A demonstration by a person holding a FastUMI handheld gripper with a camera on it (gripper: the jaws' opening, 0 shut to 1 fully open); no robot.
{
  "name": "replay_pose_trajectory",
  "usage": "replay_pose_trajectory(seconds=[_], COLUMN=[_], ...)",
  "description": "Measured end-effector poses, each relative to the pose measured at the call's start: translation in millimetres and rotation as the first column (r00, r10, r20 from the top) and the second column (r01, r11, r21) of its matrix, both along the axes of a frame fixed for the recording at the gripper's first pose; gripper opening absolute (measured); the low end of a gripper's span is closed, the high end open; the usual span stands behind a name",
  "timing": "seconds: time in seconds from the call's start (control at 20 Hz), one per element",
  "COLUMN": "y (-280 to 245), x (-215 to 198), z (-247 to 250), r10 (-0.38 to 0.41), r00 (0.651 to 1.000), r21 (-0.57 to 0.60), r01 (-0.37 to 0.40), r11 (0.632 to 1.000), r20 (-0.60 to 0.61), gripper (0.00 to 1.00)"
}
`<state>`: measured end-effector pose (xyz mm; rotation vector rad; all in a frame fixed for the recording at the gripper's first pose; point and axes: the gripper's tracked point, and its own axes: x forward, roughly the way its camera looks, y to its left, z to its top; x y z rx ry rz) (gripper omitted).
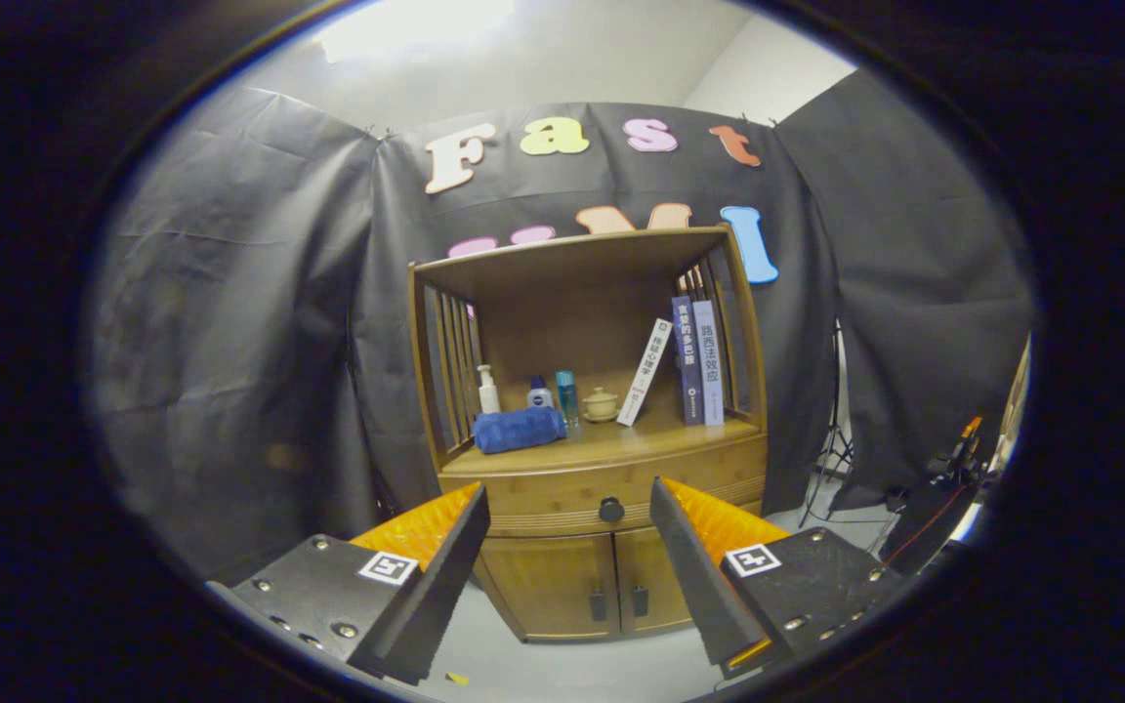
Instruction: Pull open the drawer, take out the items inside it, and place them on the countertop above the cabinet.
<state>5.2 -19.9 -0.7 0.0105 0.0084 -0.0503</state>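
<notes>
A wooden cabinet (pixel 562 469) stands against the booth's cloth wall, some way beyond my fingers. Its drawer (pixel 543 493) is closed, and a dark round knob (pixel 611 509) sits at the drawer's middle, seen in the gap between my fingers. Above the drawer runs the countertop (pixel 621 441). My gripper (pixel 570 493) is open, fingers wide apart, with nothing between them. What lies inside the drawer is hidden.
On the countertop lie a rolled blue towel (pixel 519 430), a pump bottle (pixel 487 391), two small bottles (pixel 555 395), a small lidded cup (pixel 601 403) and three books (pixel 687 361). Two closed doors (pixel 582 581) sit below the drawer. A tripod (pixel 831 459) stands at the right.
</notes>
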Motion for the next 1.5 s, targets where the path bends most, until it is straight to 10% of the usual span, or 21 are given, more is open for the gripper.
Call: replay_pose_trajectory(seconds=[0.6, 1.5], y=[-28.7, -69.2], x=[45.7, 251.8], z=[-38.1, -180.4], r10=[-0.047, 0.014], r00=[0.999, 0.991], r21=[-0.072, -0.089], r01=[0.045, -0.026], r11=[0.996, 0.996], r20=[-0.025, -0.131], gripper=[0.99, 0.99])
